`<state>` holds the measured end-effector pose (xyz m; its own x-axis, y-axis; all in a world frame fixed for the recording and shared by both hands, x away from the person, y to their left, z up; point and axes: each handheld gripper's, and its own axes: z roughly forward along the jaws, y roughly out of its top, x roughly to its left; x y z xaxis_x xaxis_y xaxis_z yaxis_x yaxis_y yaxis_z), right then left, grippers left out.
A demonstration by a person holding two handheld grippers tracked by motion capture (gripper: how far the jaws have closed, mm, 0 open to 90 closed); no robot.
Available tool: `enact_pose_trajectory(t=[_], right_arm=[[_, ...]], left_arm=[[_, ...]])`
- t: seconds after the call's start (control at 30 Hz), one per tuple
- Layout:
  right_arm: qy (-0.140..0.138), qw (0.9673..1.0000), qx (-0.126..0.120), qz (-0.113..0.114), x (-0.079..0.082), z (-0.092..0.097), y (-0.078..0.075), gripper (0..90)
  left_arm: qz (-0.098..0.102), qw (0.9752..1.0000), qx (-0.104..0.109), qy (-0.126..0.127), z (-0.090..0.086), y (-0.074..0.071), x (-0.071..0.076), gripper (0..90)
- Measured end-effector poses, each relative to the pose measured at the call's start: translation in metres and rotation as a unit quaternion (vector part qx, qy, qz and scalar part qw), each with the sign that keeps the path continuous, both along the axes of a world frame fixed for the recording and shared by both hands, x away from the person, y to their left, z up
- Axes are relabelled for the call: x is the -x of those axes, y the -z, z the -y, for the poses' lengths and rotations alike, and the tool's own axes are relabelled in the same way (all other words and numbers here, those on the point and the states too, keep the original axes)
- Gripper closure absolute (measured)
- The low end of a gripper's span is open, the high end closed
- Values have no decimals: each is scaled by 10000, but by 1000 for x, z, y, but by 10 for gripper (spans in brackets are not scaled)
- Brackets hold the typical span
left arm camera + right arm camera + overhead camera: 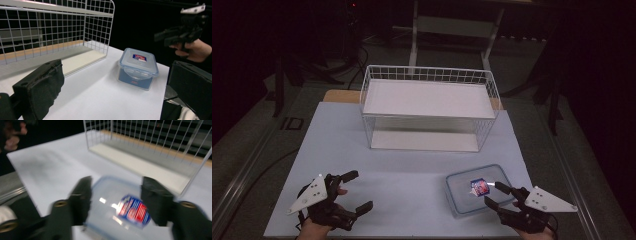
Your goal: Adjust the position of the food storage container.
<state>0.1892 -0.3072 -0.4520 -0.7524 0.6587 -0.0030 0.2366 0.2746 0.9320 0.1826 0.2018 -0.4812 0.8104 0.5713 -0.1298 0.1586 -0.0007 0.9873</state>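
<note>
Right tool [495, 194] seemingly open over container [462, 192].

Red-blue label [139, 57] on container lid [130, 62], txt unreadable, no other signs

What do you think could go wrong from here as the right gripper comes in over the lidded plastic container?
1. The right gripper hovers open over the container's near right corner; closing there might only tip it.
2. The container sits close to the table's near edge, so a nudge could slide it off.
3. The wire rack stands just behind, so a lifted container might catch its frame.
</note>
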Motion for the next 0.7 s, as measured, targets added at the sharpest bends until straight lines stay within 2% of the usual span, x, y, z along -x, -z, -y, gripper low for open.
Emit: enact_pose_trajectory(t=[0.2, 0.33, 0.4, 0.47, 0.7], right_arm=[[-189, 9980, 43, -596, 5, 6, 20, 726], [-419, 9964, 293, -674, 9, 0, 30, 877], [-555, 9948, 457, -723, 8, -4, 36, 898], [-732, 9930, 505, -777, 8, -8, 40, 899], [-954, 9871, 940, -883, 5, -21, 50, 900]], left_arm=[[-23, 10000, 12, 6, 0, 1, -1, 0], [-32, 10000, -4, 1, 1, 1, -1, 0], [-48, 10000, -16, 17, 2, 2, -2, 0], [-53, 10000, -35, 27, 3, 2, -2, 0], [-91, 9999, -28, 59, 4, 3, -3, 0]])
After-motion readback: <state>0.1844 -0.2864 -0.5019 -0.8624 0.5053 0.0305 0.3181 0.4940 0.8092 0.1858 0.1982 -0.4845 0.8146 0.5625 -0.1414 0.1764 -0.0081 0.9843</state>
